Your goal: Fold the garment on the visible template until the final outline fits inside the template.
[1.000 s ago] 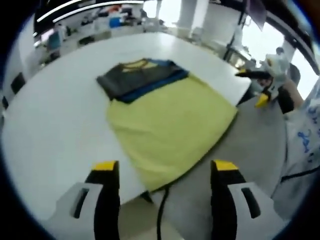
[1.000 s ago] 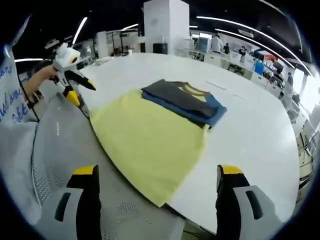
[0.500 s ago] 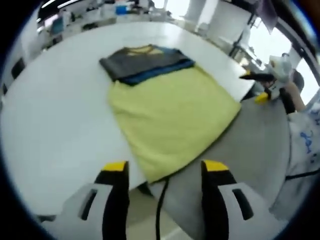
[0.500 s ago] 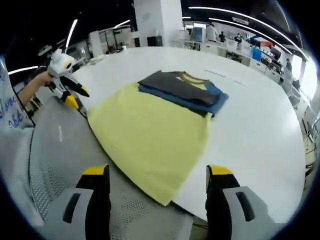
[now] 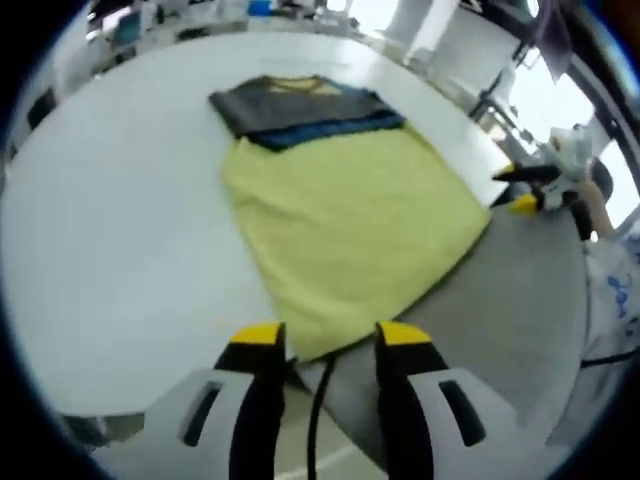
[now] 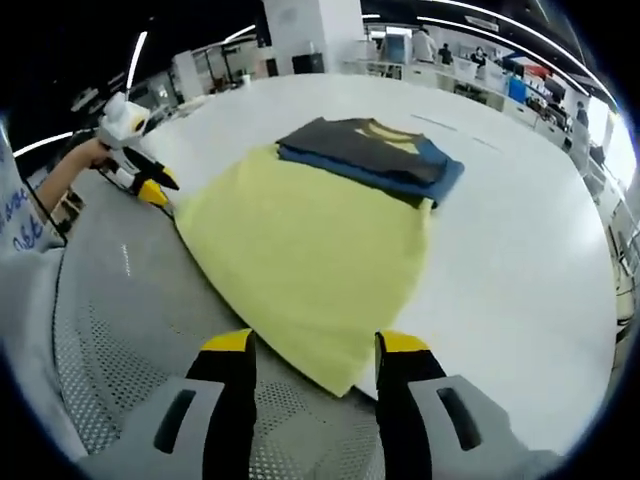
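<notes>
In the left gripper view my left gripper (image 5: pixel 322 345) rises from the bottom centre, its yellow-tipped black fingers (image 5: pixel 258 345) spread with a gap between them and pinching nothing. Just above them lies the near corner of the pale yellow rectangular cloth template (image 5: pixel 350 225), which fills the middle of the frame and hangs a little over the edge of the white round worktop (image 5: pixel 110 200). At the template's far end, upper centre, sits the folded garment of dark grey and blue fabric with a yellow collar (image 5: pixel 300 105), partly on the template and partly past it. At the right edge my right gripper (image 5: pixel 535 190) shows small and white; I cannot tell there how its tips stand.

In the right gripper view my right gripper (image 6: pixel 312 352) comes up from the bottom centre, fingers (image 6: pixel 400 350) apart and holding nothing, the template's (image 6: pixel 300 250) near corner between and just above them. The folded garment (image 6: pixel 375 155) lies upper centre. My left gripper (image 6: pixel 135 150) is at the upper left, beside the template's left edge. A grey perforated chair seat (image 6: pixel 130 330) fills the lower left.
</notes>
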Motion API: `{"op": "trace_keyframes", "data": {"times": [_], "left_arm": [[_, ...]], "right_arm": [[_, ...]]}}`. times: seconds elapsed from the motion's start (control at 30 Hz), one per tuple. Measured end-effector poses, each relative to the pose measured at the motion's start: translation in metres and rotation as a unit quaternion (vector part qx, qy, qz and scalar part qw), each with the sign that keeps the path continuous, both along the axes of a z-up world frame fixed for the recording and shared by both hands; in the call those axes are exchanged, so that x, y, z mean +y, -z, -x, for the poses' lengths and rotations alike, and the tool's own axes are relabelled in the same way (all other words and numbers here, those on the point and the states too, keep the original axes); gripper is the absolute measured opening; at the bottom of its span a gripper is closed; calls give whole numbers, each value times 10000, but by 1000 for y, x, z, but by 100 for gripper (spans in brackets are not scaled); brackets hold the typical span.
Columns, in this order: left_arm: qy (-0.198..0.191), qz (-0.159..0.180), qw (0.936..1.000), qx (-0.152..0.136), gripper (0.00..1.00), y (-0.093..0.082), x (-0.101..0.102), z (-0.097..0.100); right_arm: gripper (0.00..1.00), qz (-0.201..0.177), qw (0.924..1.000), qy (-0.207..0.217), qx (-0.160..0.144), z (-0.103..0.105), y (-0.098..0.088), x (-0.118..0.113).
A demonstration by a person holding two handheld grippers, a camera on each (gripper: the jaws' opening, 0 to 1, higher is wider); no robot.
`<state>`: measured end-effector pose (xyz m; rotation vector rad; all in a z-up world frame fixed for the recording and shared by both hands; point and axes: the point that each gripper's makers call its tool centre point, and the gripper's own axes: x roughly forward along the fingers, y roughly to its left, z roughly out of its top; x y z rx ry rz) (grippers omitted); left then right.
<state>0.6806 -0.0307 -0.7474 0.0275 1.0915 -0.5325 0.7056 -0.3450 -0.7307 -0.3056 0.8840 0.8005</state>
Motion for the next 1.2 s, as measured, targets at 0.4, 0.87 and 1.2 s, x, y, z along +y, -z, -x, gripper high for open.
{"op": "trace_keyframes", "data": {"times": [0.4,0.87,1.2], "left_arm": [[-182,-209,9992,302,23,14,7,2],[-287,-306,9977,529,13,26,10,3],[-243,-371,9974,572,10,31,10,3]], "right_arm": [[29,322,9994,16,130,0,15,-10],[26,441,9985,43,321,4,25,-15],[18,324,9982,200,468,2,32,-15]]}}
